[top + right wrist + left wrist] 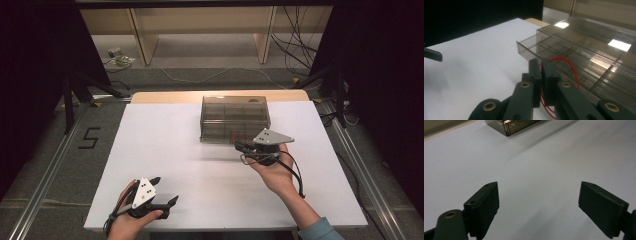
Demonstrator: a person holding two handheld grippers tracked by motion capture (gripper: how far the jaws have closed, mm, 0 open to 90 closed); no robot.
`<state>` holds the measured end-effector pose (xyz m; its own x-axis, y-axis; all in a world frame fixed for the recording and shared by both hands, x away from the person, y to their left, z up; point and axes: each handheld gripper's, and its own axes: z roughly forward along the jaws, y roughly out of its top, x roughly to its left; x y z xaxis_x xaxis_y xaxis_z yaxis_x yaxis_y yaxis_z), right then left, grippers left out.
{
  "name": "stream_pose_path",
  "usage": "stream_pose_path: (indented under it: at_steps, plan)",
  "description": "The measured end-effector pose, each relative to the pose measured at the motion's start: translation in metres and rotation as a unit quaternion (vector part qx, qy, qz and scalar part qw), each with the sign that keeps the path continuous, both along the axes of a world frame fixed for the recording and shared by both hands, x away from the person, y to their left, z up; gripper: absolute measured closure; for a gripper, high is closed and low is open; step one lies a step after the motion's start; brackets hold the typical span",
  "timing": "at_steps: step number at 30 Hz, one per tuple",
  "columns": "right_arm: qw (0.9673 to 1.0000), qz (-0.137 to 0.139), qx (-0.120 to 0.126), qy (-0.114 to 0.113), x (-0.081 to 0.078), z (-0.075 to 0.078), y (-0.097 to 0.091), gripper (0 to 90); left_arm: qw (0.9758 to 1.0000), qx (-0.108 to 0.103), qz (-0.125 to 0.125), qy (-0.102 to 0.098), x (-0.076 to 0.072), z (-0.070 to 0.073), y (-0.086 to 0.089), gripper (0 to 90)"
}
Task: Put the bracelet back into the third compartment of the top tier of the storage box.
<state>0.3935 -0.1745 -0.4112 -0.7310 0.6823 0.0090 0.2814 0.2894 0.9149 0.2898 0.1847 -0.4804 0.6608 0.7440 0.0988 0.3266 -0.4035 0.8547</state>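
Your right gripper (541, 75) has its jaws pinched together on a thin red wire (564, 62), which loops up from between the pads and arcs over toward the smoky clear organiser box (584, 50) just beyond your fingertips. A drawer (529, 46) juts open just ahead of the jaw tips. Your left gripper (539, 207) hangs over bare white table (536, 165), jaws spread wide, nothing between them, the box far ahead of it. Careful now: that wire is springy and held by a sliver, so I'd judge a twist could slip it free, or snag the loop on the drawer's edge.
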Motion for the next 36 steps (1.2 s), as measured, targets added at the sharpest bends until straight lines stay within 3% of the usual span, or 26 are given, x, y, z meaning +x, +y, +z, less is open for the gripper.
stream_pose_path:
  at_steps: [36]
  plan:
    - [0.9996, -0.024, 0.011, -0.006, 0.01, 0.009, -0.016, 87.3, 1.0, -0.001, 0.003, 0.001, 0.0, 0.0, 0.0, 17.2]
